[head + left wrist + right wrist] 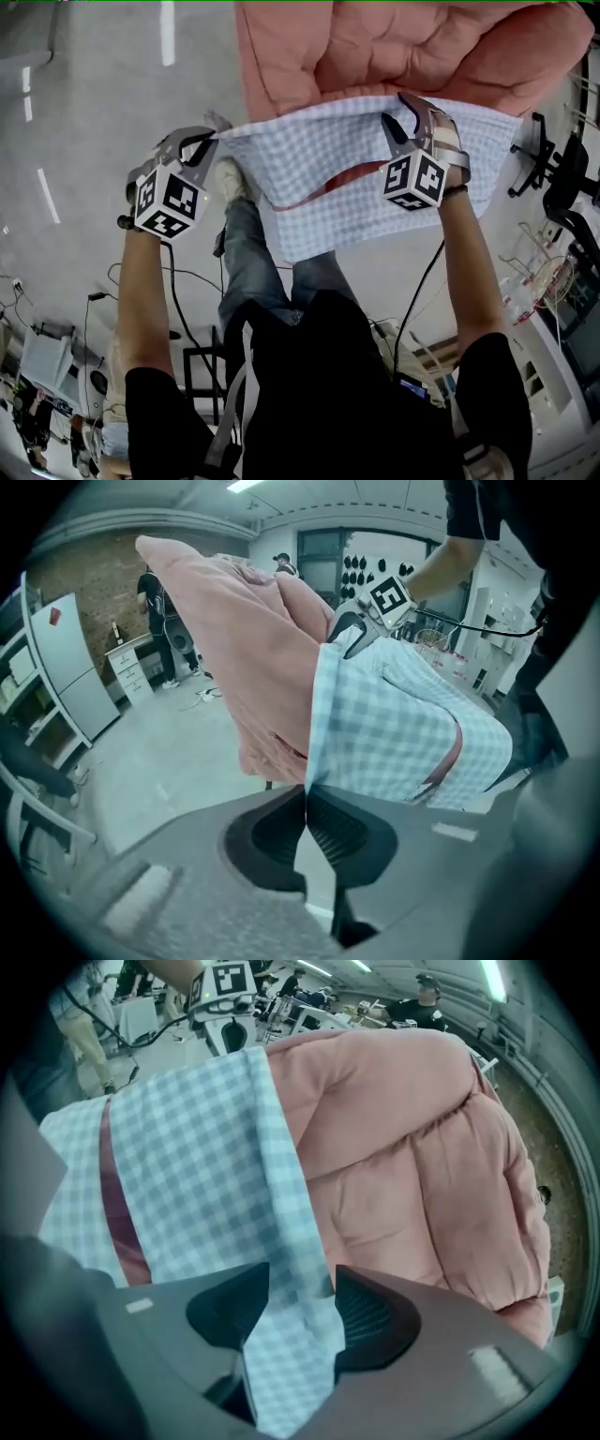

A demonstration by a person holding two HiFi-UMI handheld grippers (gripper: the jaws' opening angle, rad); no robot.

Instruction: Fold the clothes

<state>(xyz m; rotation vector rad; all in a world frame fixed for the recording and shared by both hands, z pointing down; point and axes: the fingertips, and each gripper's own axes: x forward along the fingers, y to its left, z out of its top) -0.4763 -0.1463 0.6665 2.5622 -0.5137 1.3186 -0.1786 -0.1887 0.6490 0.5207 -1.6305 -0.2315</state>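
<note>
A light blue-and-white checked garment (pixel 319 159) with a red trim band hangs stretched between my two grippers, in front of a pink quilted cover (pixel 394 47). My left gripper (pixel 214 139) is shut on the garment's left top corner; in the left gripper view the checked cloth (pixel 394 724) runs out of the closed jaws (pixel 306 787). My right gripper (pixel 396 117) is at the garment's right top edge. In the right gripper view its jaws (pixel 302 1279) stand apart, with the checked cloth (pixel 197 1147) hanging loosely through the gap.
The pink quilt (pixel 412 1138) is piled high behind the garment. The person's legs and a shoe (pixel 230 178) are below the cloth. Office chairs (pixel 553 169) stand at the right. A white cabinet (pixel 66 667) and a standing person (pixel 164 621) are at the far left.
</note>
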